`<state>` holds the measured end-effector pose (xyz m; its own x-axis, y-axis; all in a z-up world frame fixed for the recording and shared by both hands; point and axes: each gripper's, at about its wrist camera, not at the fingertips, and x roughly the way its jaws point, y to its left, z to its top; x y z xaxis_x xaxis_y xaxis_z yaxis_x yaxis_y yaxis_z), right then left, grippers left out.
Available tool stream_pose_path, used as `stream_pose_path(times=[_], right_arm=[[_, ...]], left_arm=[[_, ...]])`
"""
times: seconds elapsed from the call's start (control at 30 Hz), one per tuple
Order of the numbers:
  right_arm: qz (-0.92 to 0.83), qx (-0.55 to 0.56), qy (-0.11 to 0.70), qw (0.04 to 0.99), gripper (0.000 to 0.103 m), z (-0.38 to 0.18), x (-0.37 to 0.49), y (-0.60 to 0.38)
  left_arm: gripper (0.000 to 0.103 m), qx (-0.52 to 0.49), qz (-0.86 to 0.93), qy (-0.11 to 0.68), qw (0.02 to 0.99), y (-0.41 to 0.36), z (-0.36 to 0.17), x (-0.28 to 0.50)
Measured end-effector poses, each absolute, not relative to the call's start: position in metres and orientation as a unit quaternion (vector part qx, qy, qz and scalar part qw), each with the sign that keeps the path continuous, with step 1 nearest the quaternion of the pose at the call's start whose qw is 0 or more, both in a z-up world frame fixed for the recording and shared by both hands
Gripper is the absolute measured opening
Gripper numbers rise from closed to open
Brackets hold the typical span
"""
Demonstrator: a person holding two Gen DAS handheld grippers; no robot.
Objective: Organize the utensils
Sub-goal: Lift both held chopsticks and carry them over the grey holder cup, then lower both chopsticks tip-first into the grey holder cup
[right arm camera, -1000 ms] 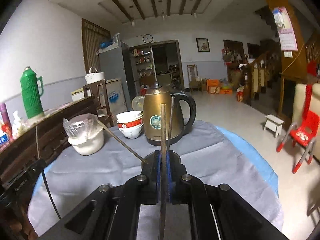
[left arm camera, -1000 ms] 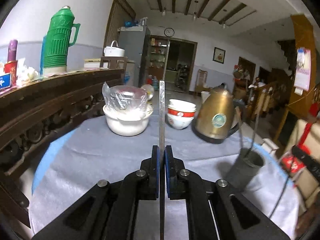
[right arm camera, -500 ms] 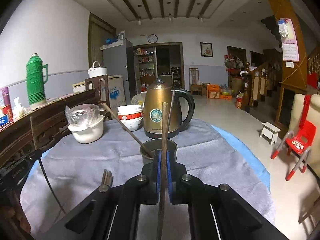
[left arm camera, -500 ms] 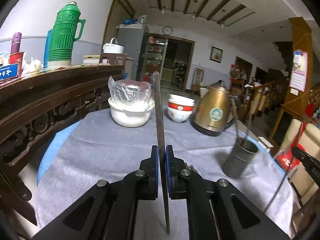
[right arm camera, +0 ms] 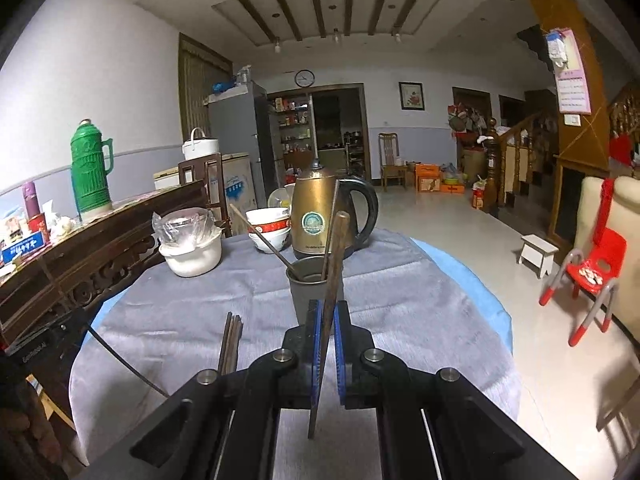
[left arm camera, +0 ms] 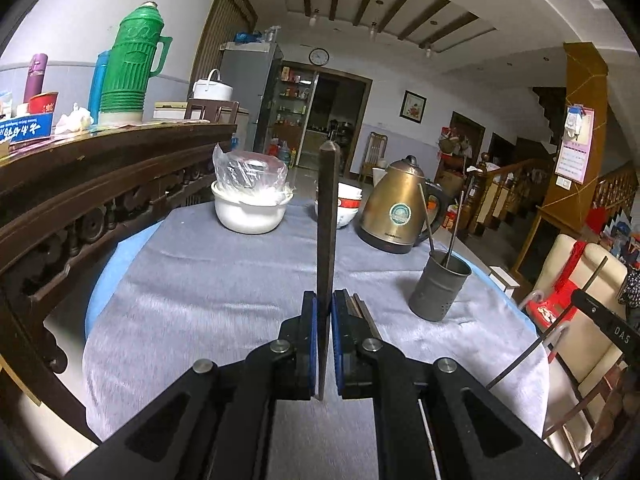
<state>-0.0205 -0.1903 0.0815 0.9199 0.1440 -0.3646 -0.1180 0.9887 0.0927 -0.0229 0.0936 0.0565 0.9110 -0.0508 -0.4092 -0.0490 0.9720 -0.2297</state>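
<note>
My left gripper (left arm camera: 324, 312) is shut on a dark chopstick (left arm camera: 327, 216) that stands upright between its blue pads, above the grey tablecloth. A grey metal utensil cup (left arm camera: 440, 286) with two chopsticks in it stands to the right of it. My right gripper (right arm camera: 327, 316) is shut on a brown chopstick (right arm camera: 334, 264) whose upper end leans right, just in front of the same cup (right arm camera: 304, 292). A bundle of several chopsticks (right arm camera: 231, 344) lies on the cloth at the left in the right wrist view.
A brass kettle (left arm camera: 394, 208), stacked red-and-white bowls (right arm camera: 270, 228) and a white bowl with a plastic bag (left arm camera: 250, 204) stand at the table's far side. A carved wooden sideboard (left arm camera: 80, 184) with a green thermos (left arm camera: 130, 68) runs along the left. A red chair (right arm camera: 592, 272) stands on the floor at right.
Both grippers have drawn back and lifted, so the cup and kettle look farther off. The bundle of chopsticks on the cloth has come into the right wrist view. Both stay shut on their chopsticks.
</note>
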Motion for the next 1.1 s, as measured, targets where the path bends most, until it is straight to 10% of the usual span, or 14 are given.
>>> stream_pose_path(times=[1.1], right_arm=[[0.09,0.109,0.069,0.988,0.006,0.177,0.005,-0.221]], left_arm=[[0.007,-0.182,-0.125,0.157,0.962,0.05,0.152,0.023]])
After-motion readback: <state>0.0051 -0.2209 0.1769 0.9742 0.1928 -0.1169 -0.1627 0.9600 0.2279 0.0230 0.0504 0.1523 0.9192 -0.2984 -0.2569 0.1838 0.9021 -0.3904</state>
